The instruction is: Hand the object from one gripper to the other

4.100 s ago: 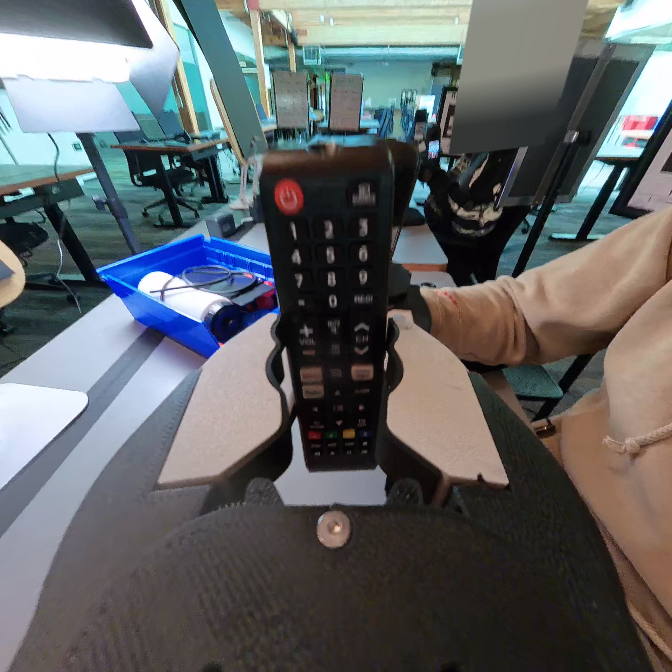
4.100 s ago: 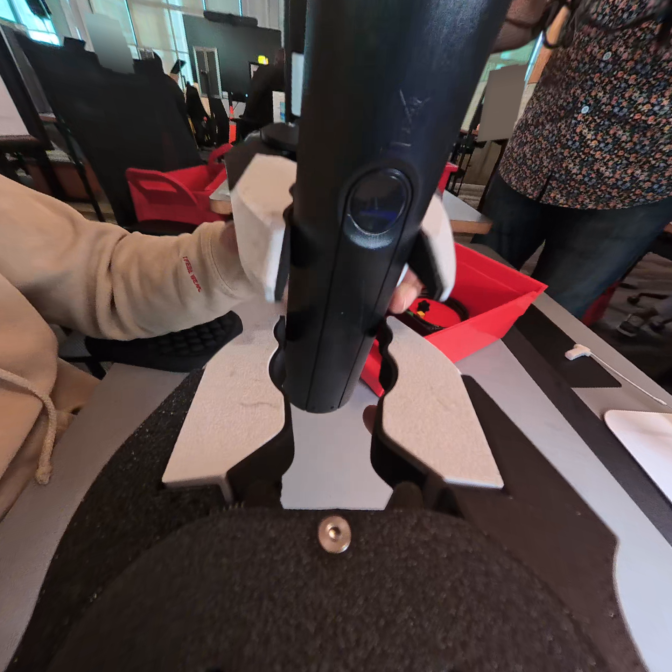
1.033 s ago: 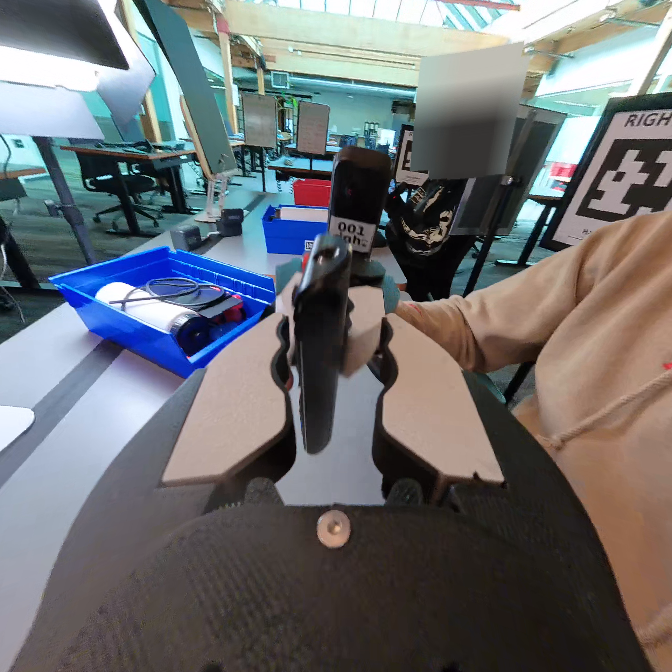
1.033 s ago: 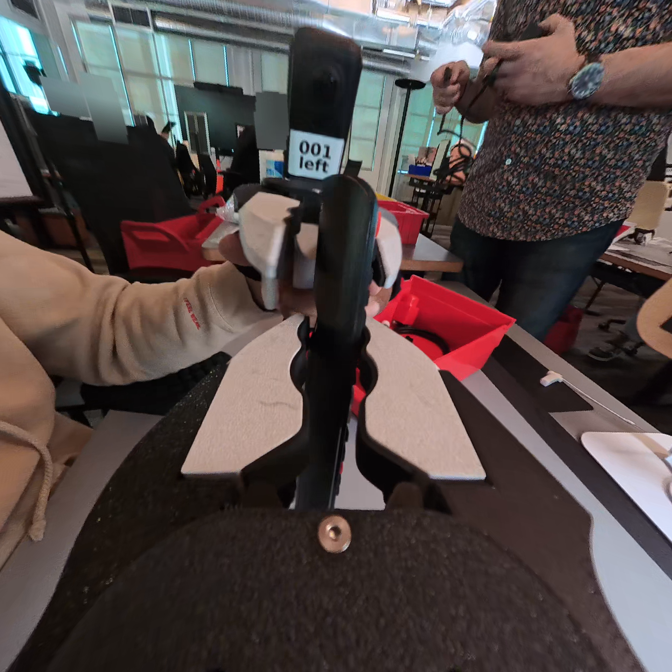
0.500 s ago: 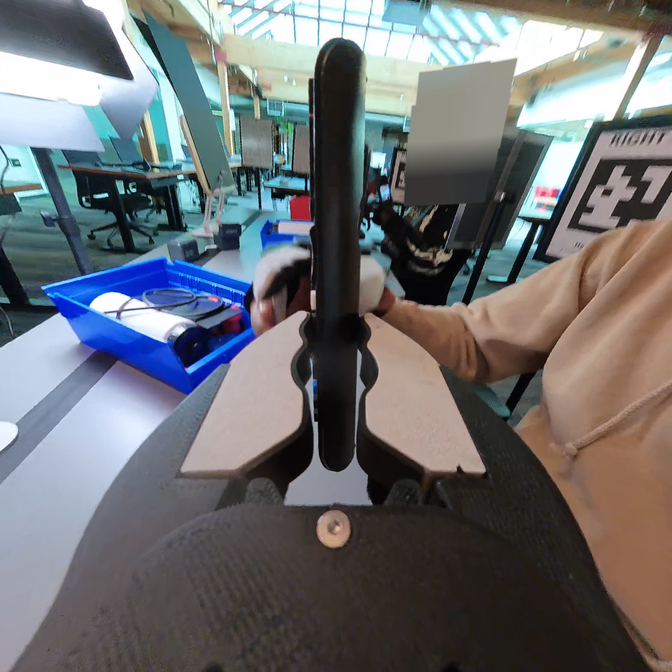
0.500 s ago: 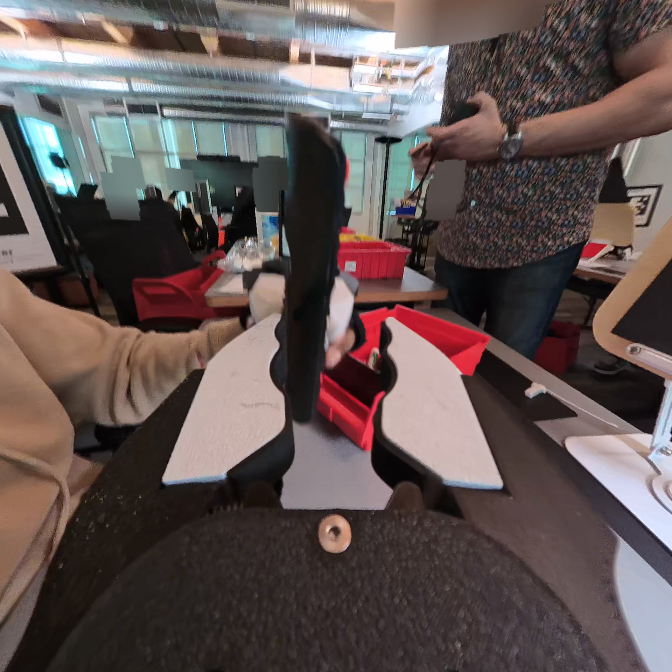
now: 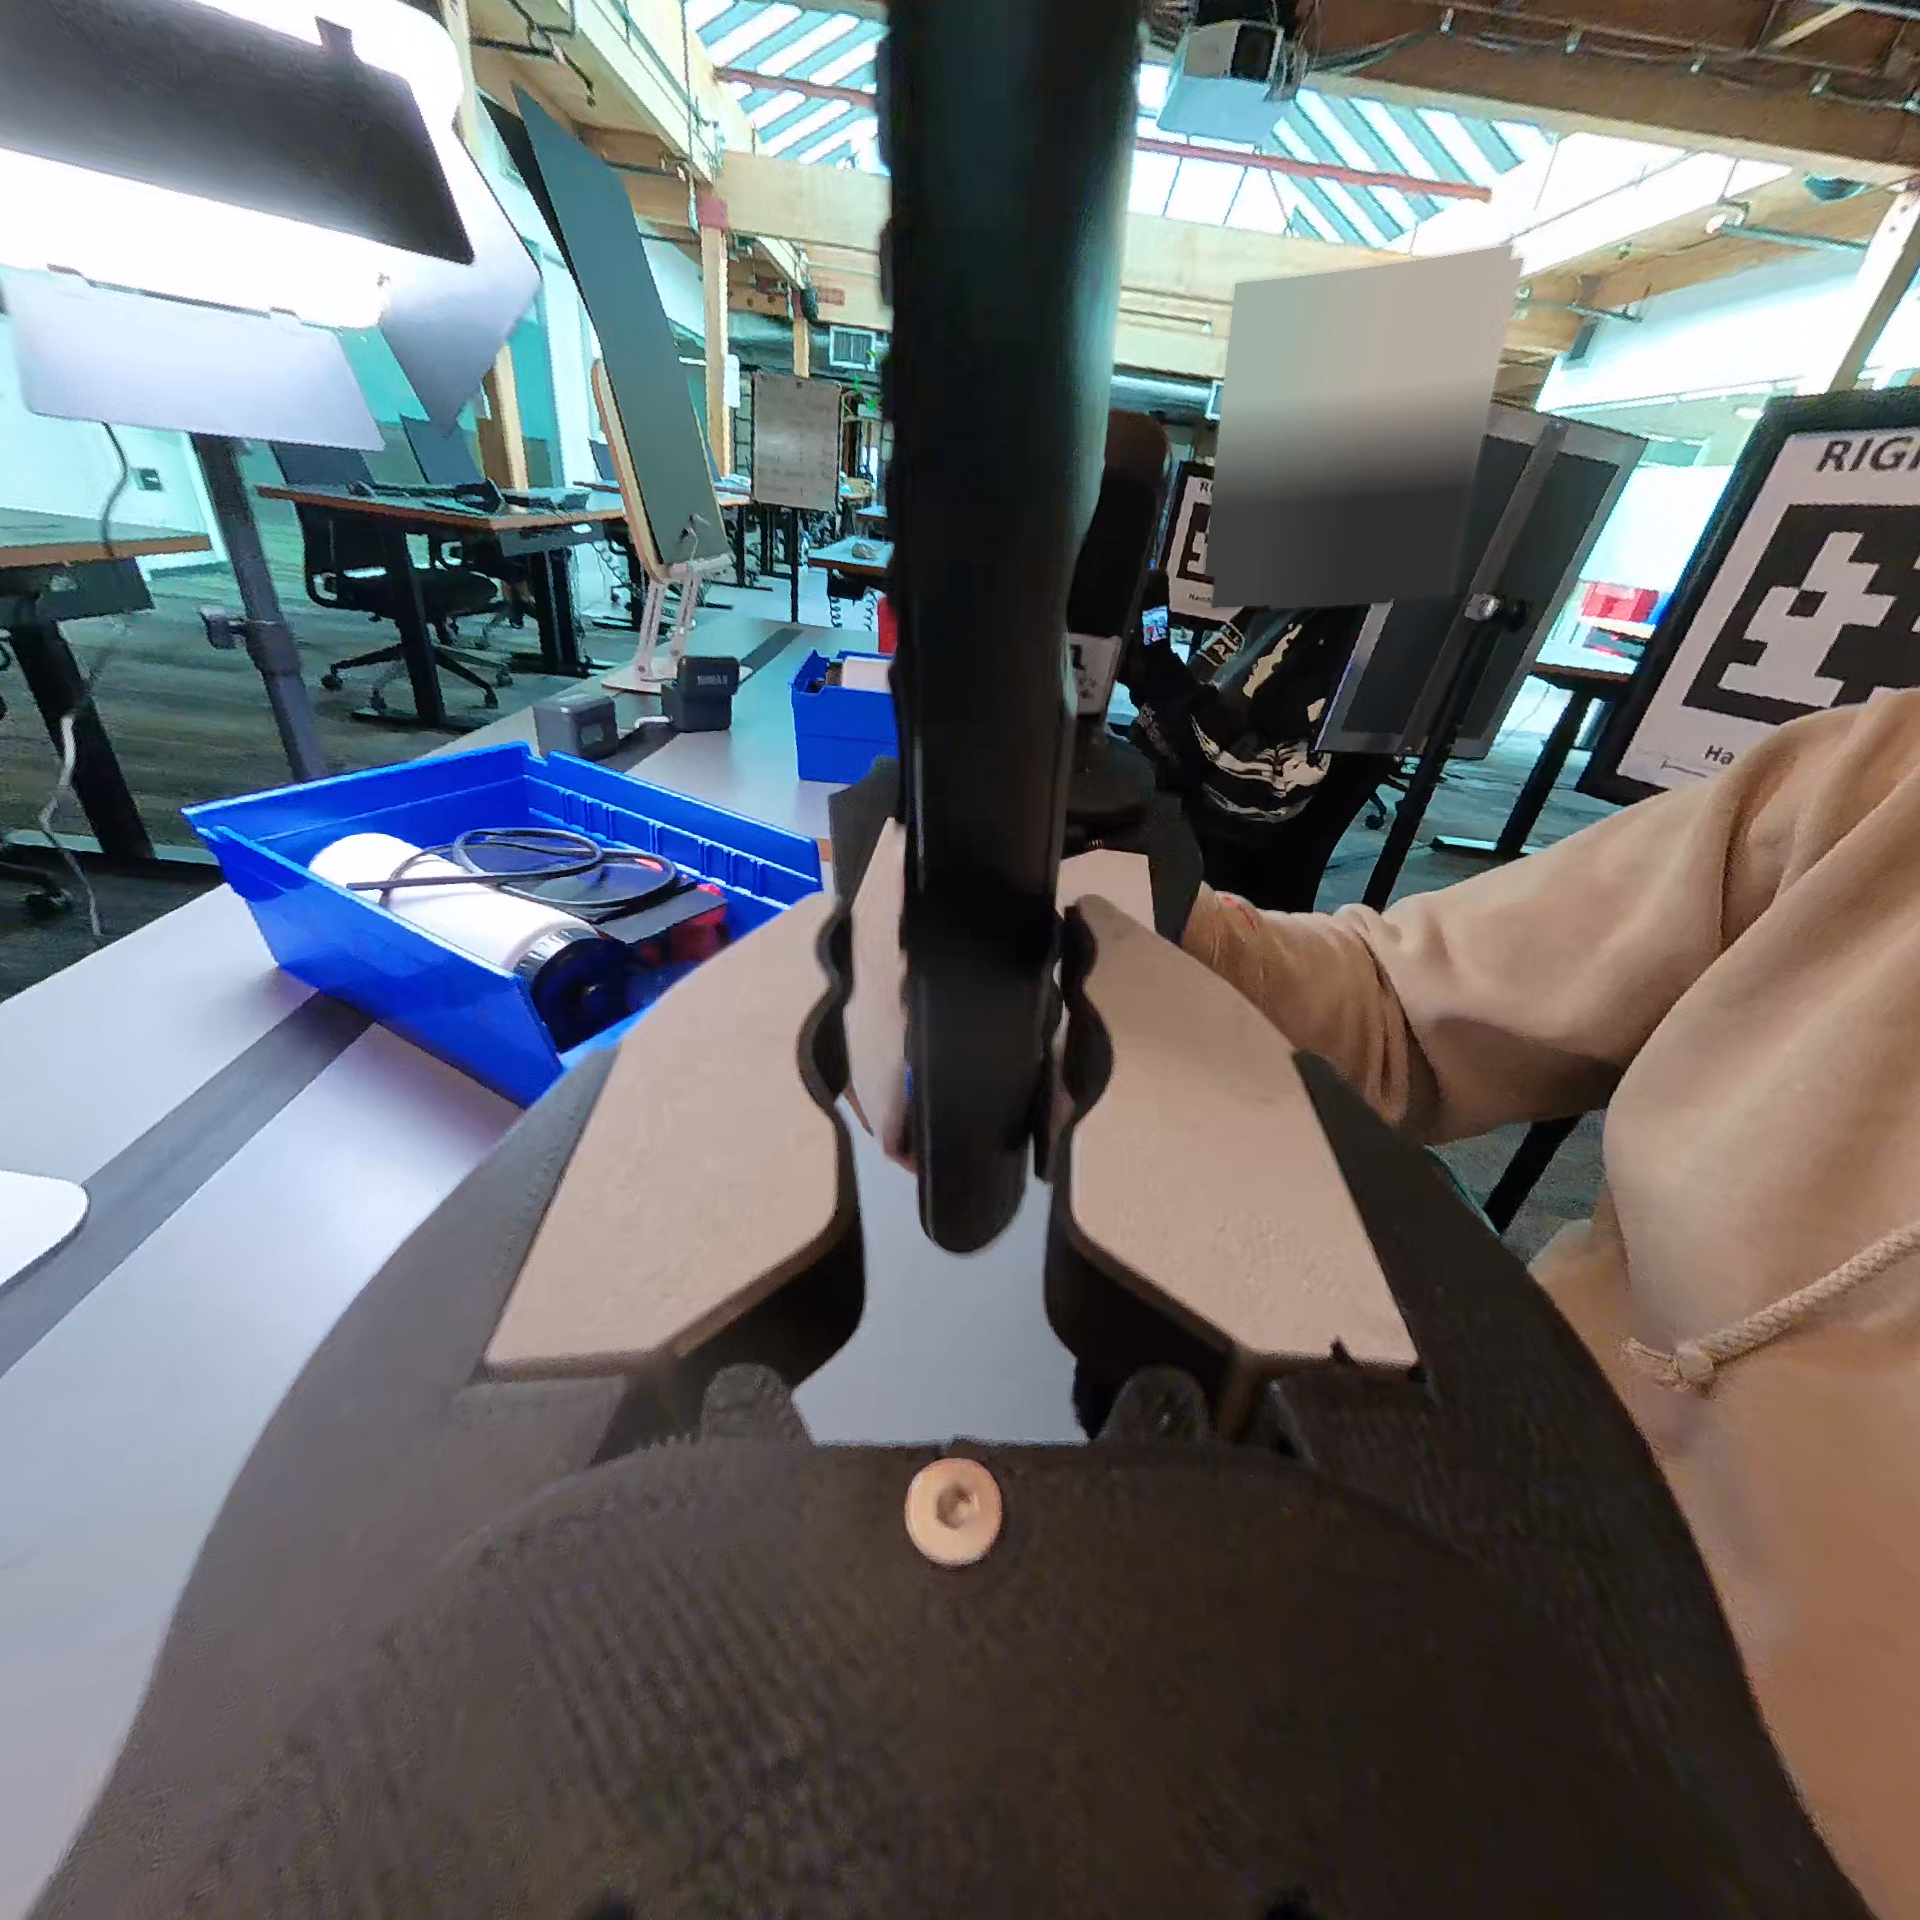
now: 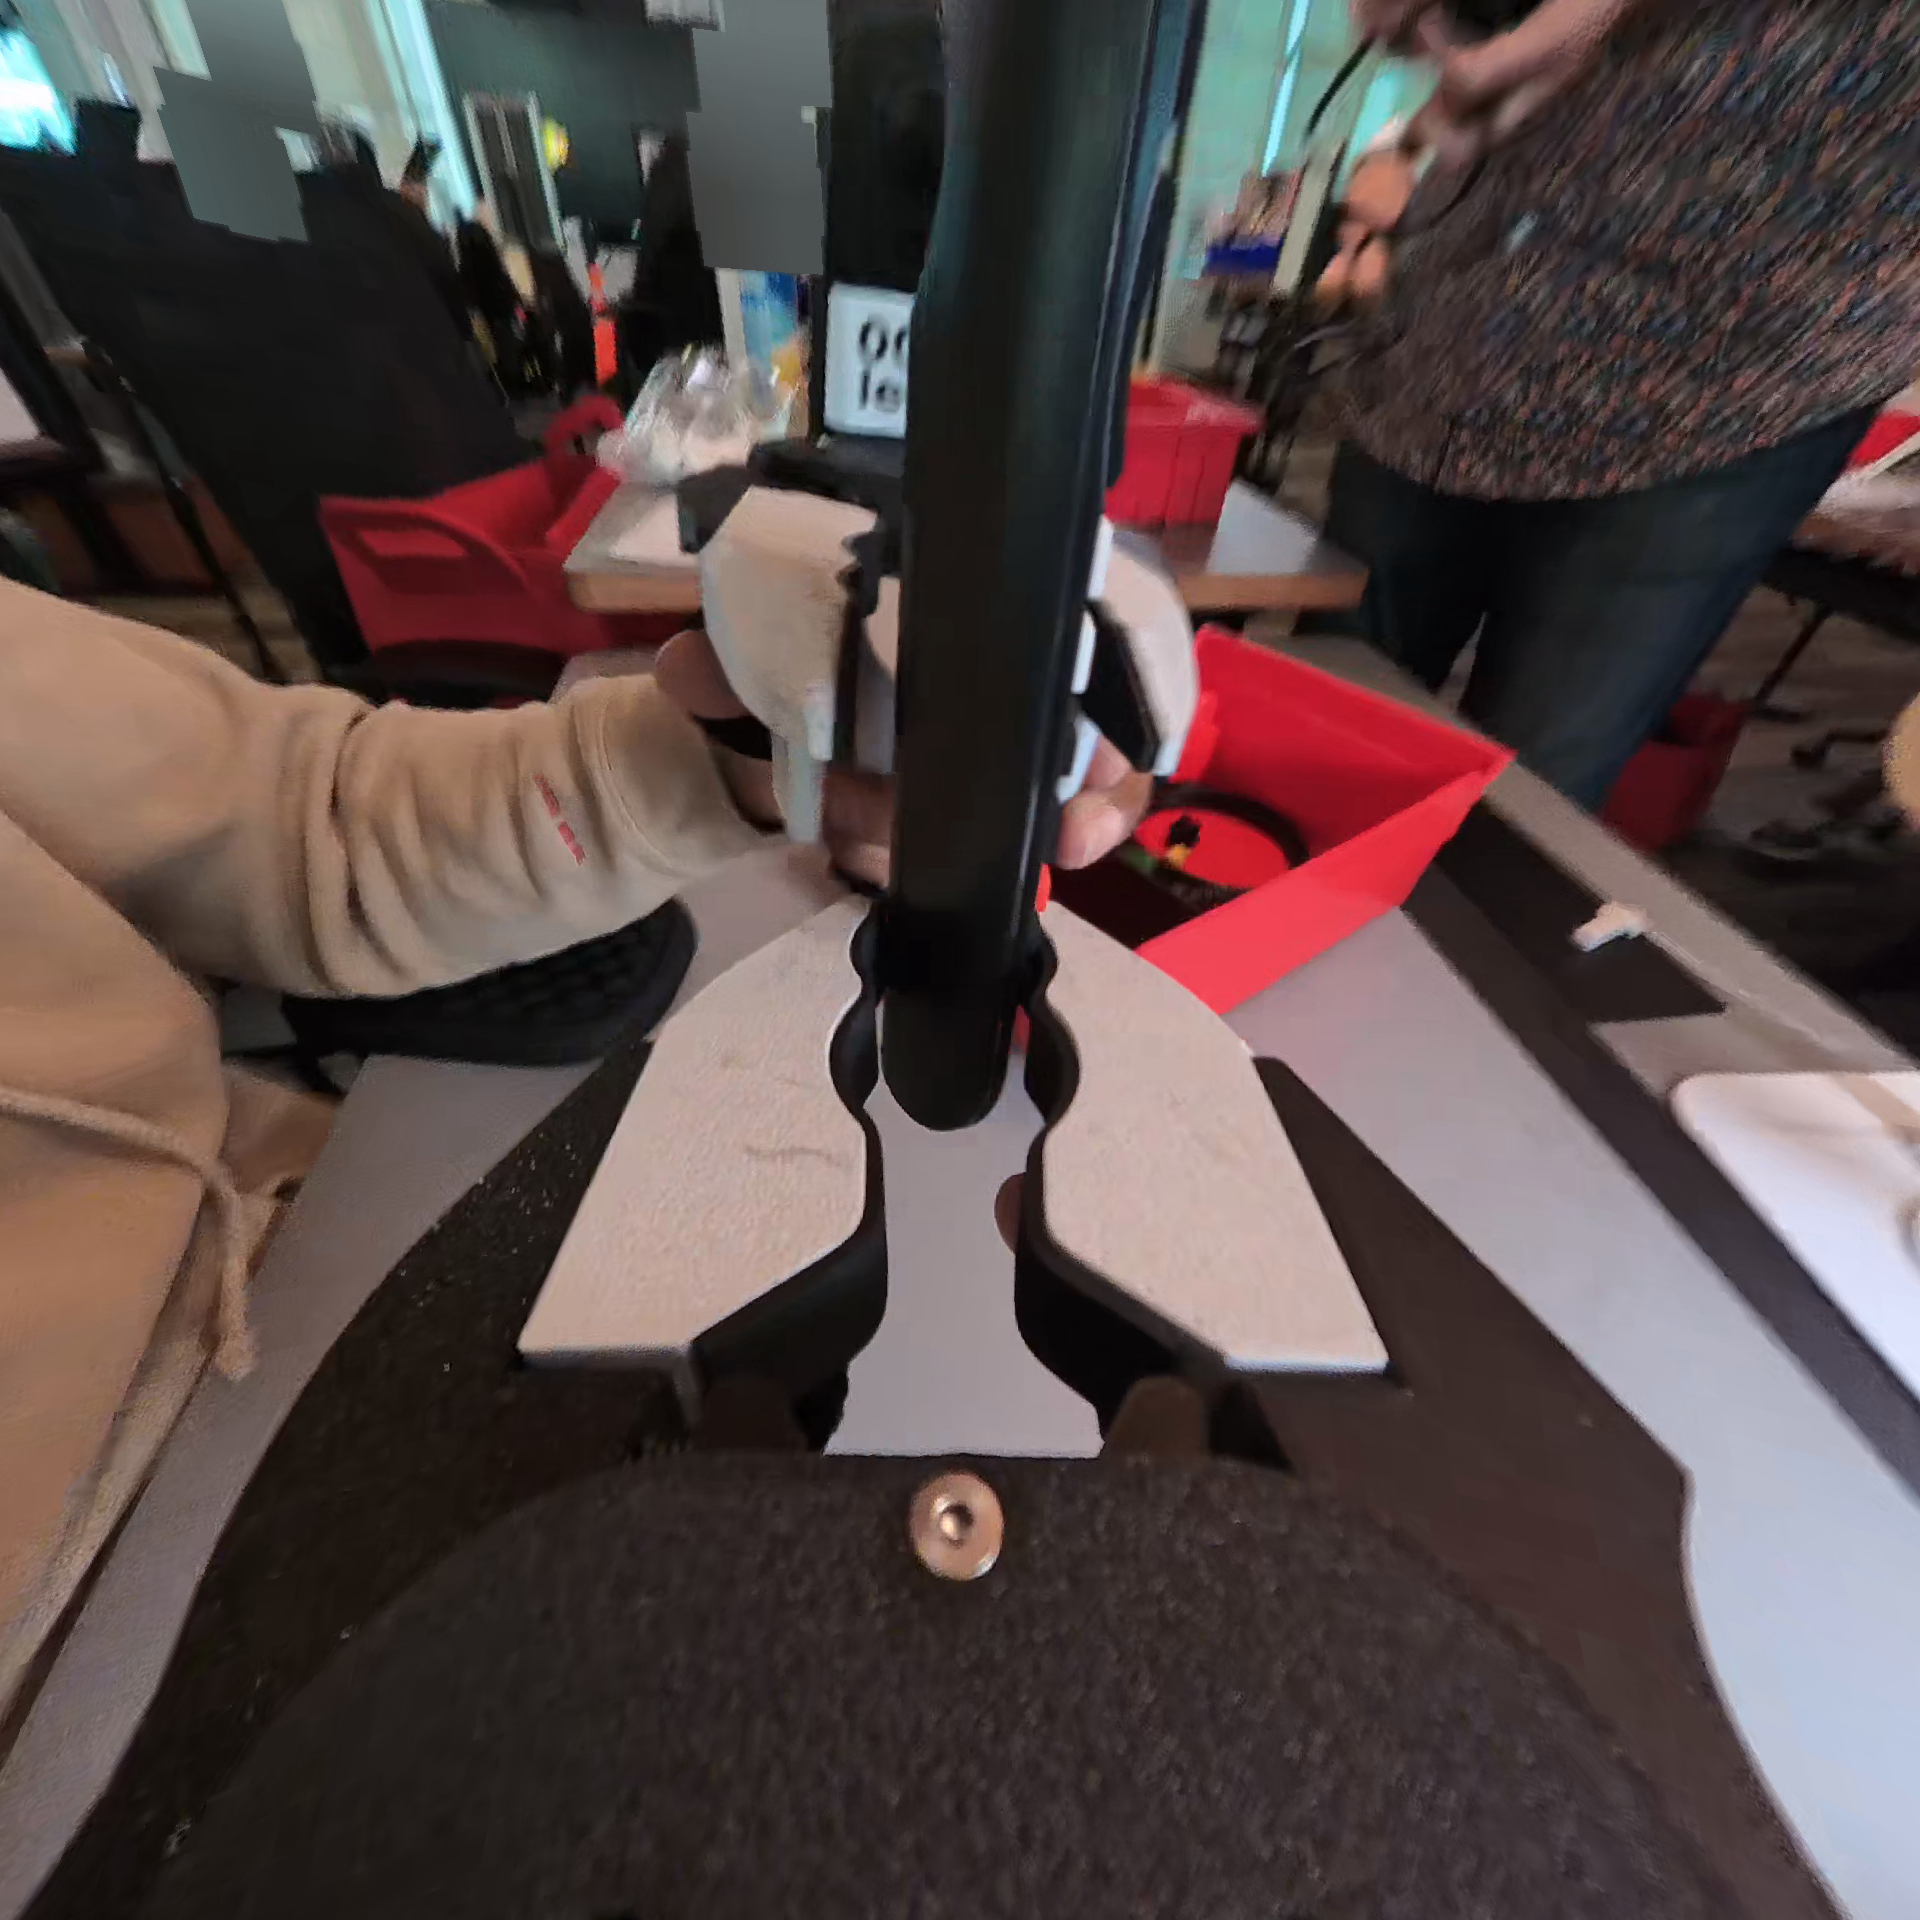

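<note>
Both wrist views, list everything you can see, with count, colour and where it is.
remote control: one, black, upright and edge-on between both grippers
blue bin: one, on the table left of the left gripper, holding a white roll and black cable
smaller blue bin: one, farther back on the table
red bin: one, on the table beyond the right gripper
table: one, grey with a dark stripe
bystander: one, patterned shirt, standing past the red bin
left gripper: closed on the remote's lower end
right gripper: closed on the remote's lower end
sleeves: beige, behind each gripper
</note>
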The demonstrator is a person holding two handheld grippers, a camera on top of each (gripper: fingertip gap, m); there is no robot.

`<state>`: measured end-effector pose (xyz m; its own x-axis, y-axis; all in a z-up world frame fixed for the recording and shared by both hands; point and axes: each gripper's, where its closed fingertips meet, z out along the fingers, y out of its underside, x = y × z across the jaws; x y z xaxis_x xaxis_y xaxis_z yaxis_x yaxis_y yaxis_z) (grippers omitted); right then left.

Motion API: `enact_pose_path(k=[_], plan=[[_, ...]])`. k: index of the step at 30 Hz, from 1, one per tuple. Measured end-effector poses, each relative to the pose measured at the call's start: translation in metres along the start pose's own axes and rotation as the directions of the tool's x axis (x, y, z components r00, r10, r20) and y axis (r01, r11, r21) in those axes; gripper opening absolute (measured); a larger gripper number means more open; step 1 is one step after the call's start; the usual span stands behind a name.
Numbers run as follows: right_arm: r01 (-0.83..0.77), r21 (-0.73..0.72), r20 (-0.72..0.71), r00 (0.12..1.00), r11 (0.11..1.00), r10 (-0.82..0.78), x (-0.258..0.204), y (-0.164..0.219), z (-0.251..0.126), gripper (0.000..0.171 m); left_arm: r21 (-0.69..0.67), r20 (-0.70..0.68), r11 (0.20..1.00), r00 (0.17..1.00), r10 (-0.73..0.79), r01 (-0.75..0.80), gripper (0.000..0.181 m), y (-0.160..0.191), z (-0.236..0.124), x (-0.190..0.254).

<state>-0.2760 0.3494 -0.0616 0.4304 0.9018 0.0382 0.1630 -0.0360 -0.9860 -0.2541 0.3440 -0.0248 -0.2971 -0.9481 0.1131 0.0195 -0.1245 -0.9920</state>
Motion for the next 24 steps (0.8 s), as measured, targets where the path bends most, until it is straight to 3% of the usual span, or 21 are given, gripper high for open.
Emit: enact_pose_path(k=[2, 5, 8, 10, 12, 15, 18, 22, 24], plan=[[-0.053, -0.117, 0.051, 0.997, 0.992, 0.059, -0.008, 0.014, 0.005, 0.024, -0.015, -0.014, 1.0, 1.0, 0.008, -0.008, 0.027, 0.006, 0.005, 0.002], [-0.122, -0.111, -0.044, 0.992, 0.986, 0.117, 0.01, 0.019, 0.007, 0.026, 0.001, 0.115, 0.999, 0.992, -0.044, 0.044, 0.025, 0.007, 0.005, -0.02], [-0.116, -0.061, -0.287, 0.953, 0.991, 0.094, 0.049, 0.021, 0.0, 0.042, 0.057, 0.344, 0.991, 0.929, -0.134, 0.122, 0.026, 0.012, -0.007, -0.06], [-0.025, -0.076, -0.468, 0.883, 0.997, -0.014, 0.071, 0.021, -0.007, 0.051, 0.058, 0.468, 0.984, 0.866, -0.176, 0.169, 0.026, 0.025, -0.016, -0.083], [0.101, -0.098, -0.548, 0.825, 0.99, -0.138, 0.074, 0.013, -0.008, 0.057, 0.021, 0.536, 0.98, 0.825, -0.18, 0.2, 0.026, 0.041, -0.019, -0.096], [0.085, -0.045, -0.528, 0.844, 0.995, -0.095, 0.062, -0.004, -0.007, 0.062, -0.156, 0.649, 0.98, 0.761, 0.009, 0.121, 0.025, 0.071, -0.019, -0.113], [0.016, 0.007, -0.592, 0.806, 1.0, -0.008, 0.071, -0.014, -0.019, 0.069, -0.3, 0.718, 0.953, 0.668, 0.198, 0.04, 0.025, 0.093, -0.013, -0.121], [-0.092, 0.004, -0.658, 0.75, 0.996, 0.072, 0.088, 0.002, -0.024, 0.082, -0.425, 0.726, 0.901, 0.562, 0.396, -0.085, 0.025, 0.103, 0.004, -0.114], [-0.135, -0.004, -0.668, 0.738, 0.991, 0.098, 0.095, 0.015, -0.021, 0.081, -0.463, 0.716, 0.872, 0.514, 0.473, -0.159, 0.025, 0.099, 0.011, -0.107]])
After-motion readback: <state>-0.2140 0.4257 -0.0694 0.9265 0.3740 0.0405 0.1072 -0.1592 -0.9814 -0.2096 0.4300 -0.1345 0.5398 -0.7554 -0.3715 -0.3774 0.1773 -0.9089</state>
